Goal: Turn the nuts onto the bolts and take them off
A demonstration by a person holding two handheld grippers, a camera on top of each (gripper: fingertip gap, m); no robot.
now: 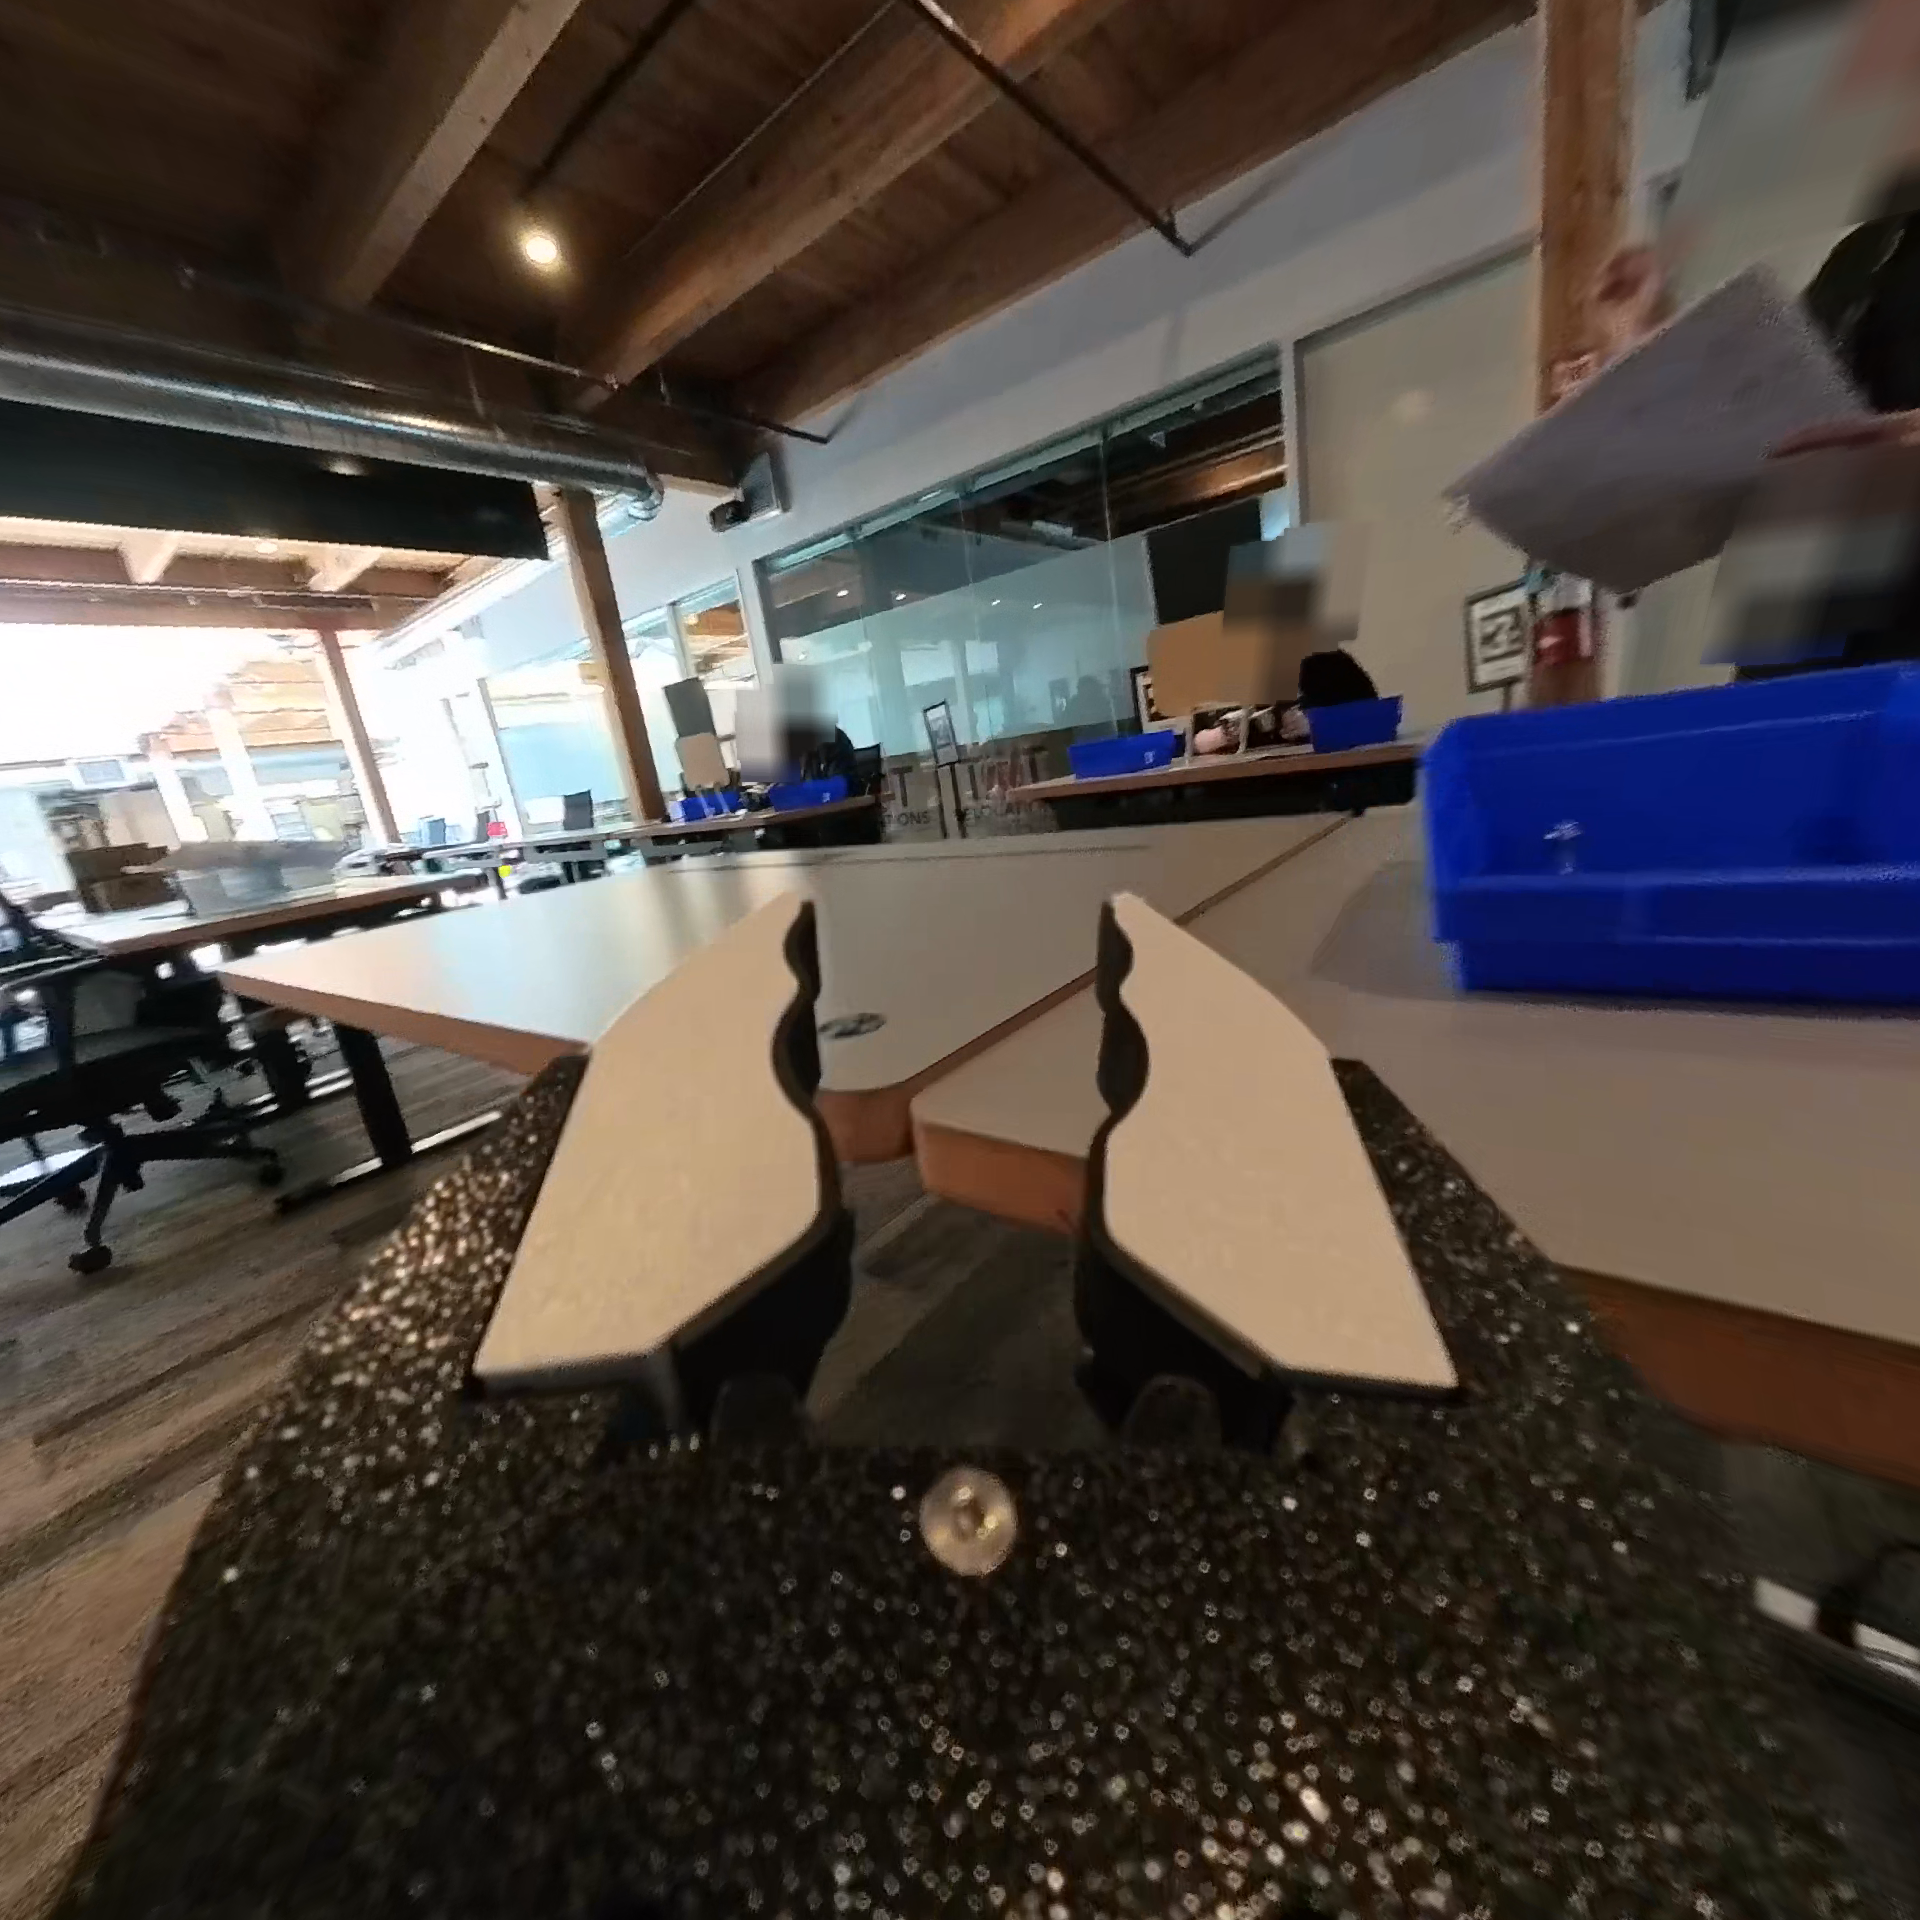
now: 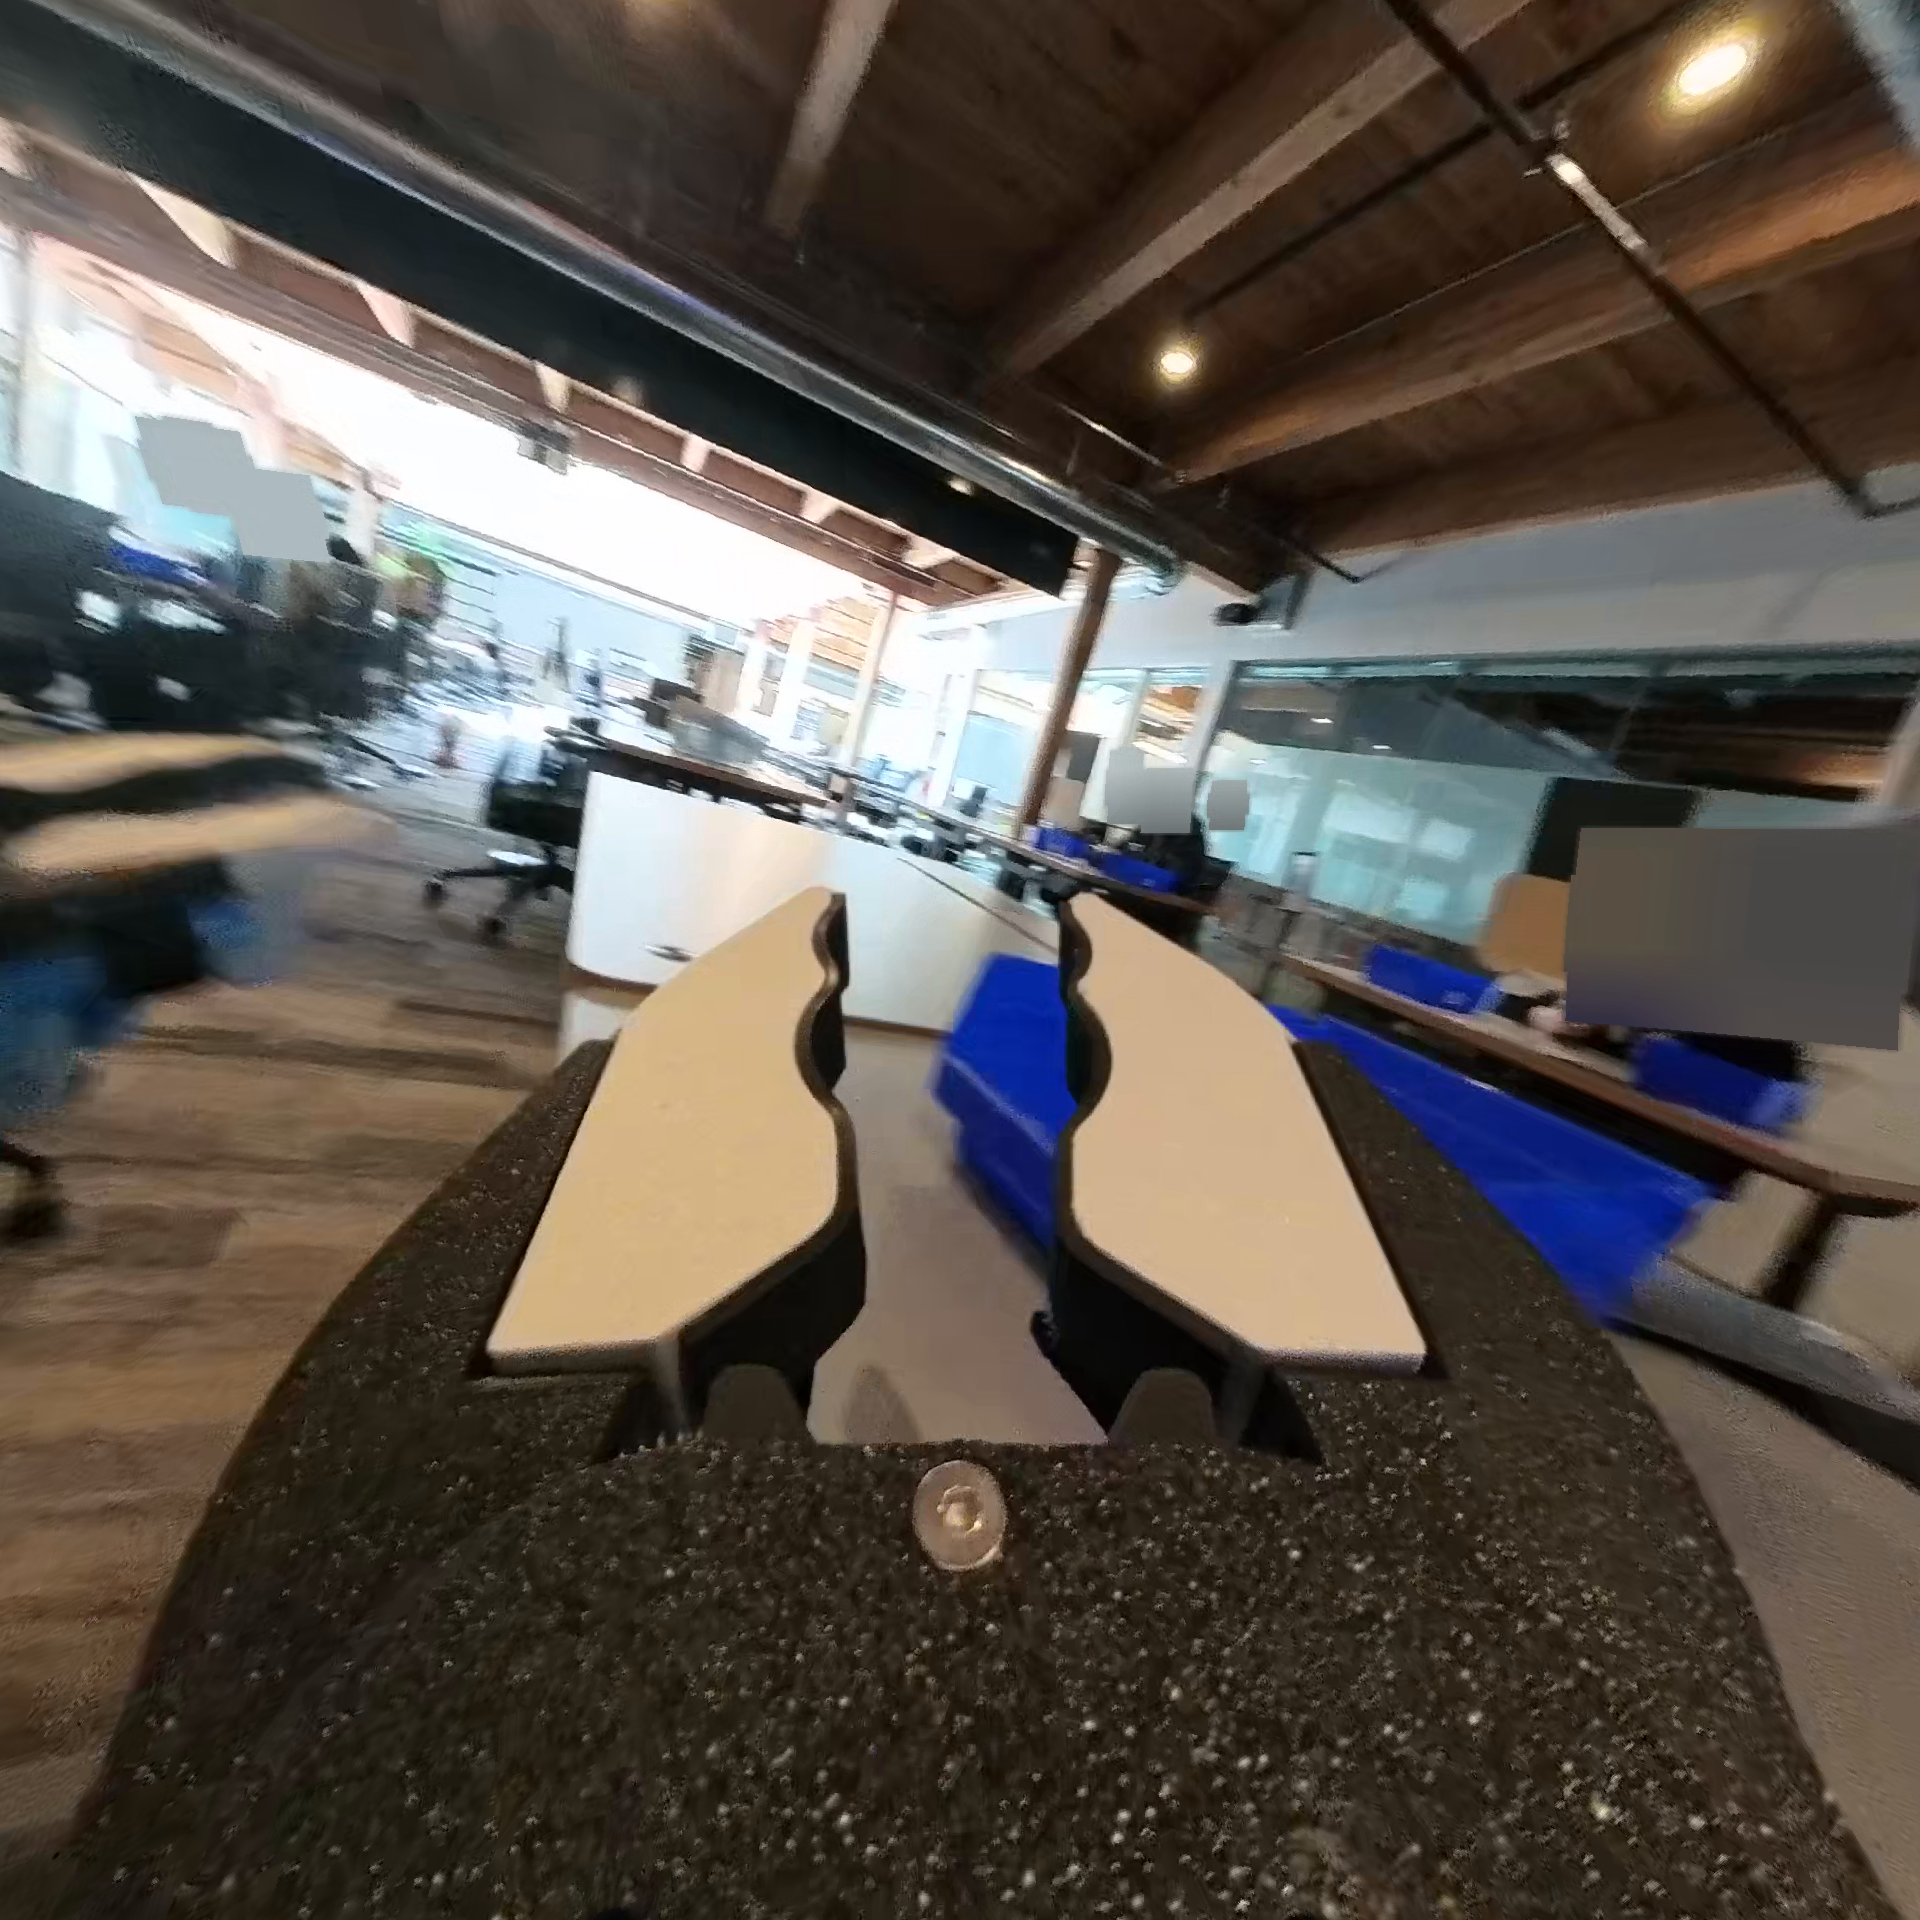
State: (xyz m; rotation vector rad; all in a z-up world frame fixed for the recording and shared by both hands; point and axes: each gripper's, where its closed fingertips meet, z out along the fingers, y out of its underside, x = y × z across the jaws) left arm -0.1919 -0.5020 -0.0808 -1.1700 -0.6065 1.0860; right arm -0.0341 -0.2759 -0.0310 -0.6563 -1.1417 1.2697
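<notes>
Blue bin (image 1: 1662, 883) interior visible only beside left tool (image 1: 956, 935).

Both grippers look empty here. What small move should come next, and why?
Probably bring the left gripper right and down toward the blue bin. It is open, holds nothing and points past the table edge; a small metal part, perhaps a bolt, stands in the bin. The right gripper is open and empty too.

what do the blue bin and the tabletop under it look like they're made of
Blue bin: likely moulded plastic, given its uniform saturated colour, slight sheen and thick rounded rim. Tabletop: seemingly a matte pale grey laminate over wood-based board; the exposed edge band is orange-brown and wood-toned. Motion blur leaves finer texture unclear.
</notes>
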